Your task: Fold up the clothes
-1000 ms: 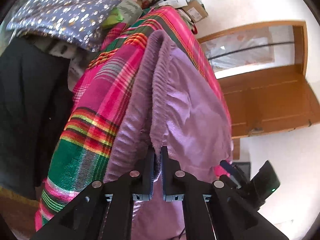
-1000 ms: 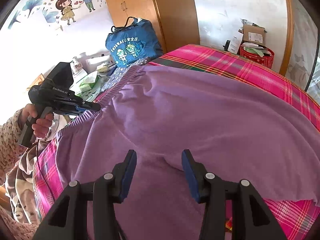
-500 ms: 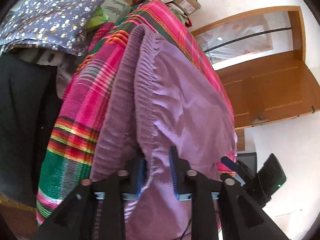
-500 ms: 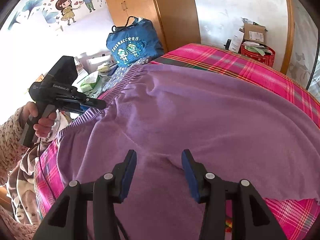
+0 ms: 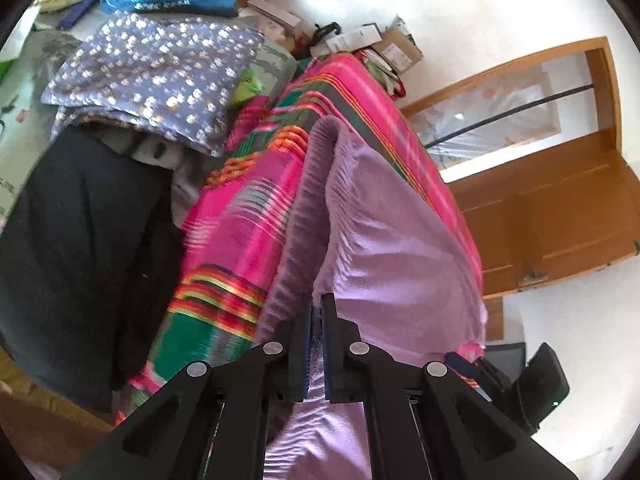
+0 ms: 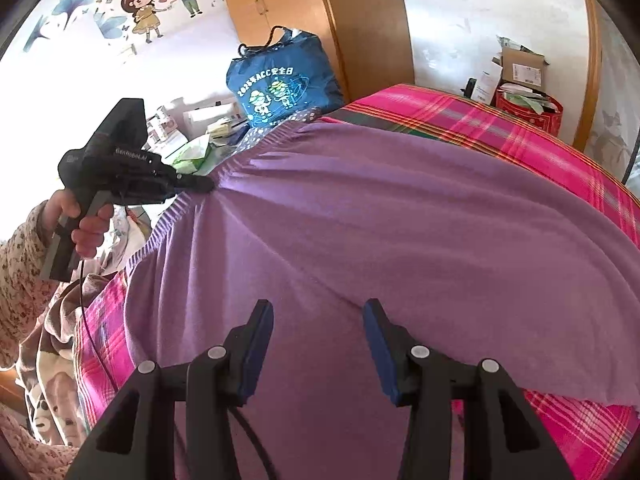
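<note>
A purple sweater (image 6: 380, 216) lies spread over a bed covered with a pink plaid blanket (image 6: 500, 120). My left gripper (image 5: 317, 301) is shut on the sweater's ribbed hem (image 5: 316, 184). In the right wrist view a hand holds that left gripper (image 6: 204, 186) at the sweater's left edge, with the hem lifted and creases fanning out from the pinch. My right gripper (image 6: 318, 308) hovers open over the near part of the sweater with nothing between its blue pads (image 6: 256, 344). The right gripper's black body (image 5: 536, 388) shows at the lower right of the left wrist view.
A blue printed bag (image 6: 280, 84) and a wooden wardrobe (image 6: 320, 20) stand behind the bed. A navy dotted pillow (image 5: 152, 76) and a black garment (image 5: 72, 248) lie beside the blanket. Cardboard boxes (image 6: 520, 68), a red basket (image 6: 528, 110) and a wooden door (image 5: 560, 216) sit at the far side.
My left gripper has risen and moved toward the sweater's middle with the hem, pulling the fabric taut. Its jaws looked wider half a second ago and are tight now. The right gripper stayed still.
</note>
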### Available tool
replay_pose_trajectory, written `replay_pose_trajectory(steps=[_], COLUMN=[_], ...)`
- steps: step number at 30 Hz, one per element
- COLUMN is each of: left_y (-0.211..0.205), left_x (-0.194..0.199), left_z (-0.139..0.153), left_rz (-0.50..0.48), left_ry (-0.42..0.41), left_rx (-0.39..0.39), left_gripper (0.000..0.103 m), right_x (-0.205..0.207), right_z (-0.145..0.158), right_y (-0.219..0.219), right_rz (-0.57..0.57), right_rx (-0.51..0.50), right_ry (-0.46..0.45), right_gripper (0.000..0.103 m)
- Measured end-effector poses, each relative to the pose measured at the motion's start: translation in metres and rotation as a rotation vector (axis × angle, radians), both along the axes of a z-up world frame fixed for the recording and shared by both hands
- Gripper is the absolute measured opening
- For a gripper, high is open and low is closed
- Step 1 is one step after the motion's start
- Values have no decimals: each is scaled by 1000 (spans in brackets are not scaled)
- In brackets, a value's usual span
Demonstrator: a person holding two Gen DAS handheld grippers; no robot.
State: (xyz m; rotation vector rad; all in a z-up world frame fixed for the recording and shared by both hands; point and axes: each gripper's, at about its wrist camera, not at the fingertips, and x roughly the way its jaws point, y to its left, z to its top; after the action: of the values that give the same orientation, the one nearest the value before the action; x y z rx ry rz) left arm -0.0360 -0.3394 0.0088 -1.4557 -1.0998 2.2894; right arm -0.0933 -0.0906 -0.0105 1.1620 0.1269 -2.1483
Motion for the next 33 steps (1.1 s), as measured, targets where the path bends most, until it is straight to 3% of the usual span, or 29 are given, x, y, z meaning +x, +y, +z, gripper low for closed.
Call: replay_pose_trajectory(steps=[4,10,18,25,28,33], left_y=[-1,6,14,13,15,18], left_x=[1,1,2,3,7,26], left_z=[-13,-10,-5,-2,2,16], left_rz=[21,24,33,48,53,51], left_ry=[-21,-7,-10,-27,-40,-31], left_rx=[0,-48,-114,-145,-178,-208], left_gripper=[4,5,7,8,14,22], right_x=[-1,2,12,72,110,151], right_z=[-7,-8,29,103,135,132], right_y=[-4,-2,42,118,147,165], right_rz=[8,1,-114,-280,-321,-357], right_rx=[-2,0,-18,55,127,219], right_ry=[-19,-23,66,219,276,253], right_gripper=[49,49,49,49,49,49])
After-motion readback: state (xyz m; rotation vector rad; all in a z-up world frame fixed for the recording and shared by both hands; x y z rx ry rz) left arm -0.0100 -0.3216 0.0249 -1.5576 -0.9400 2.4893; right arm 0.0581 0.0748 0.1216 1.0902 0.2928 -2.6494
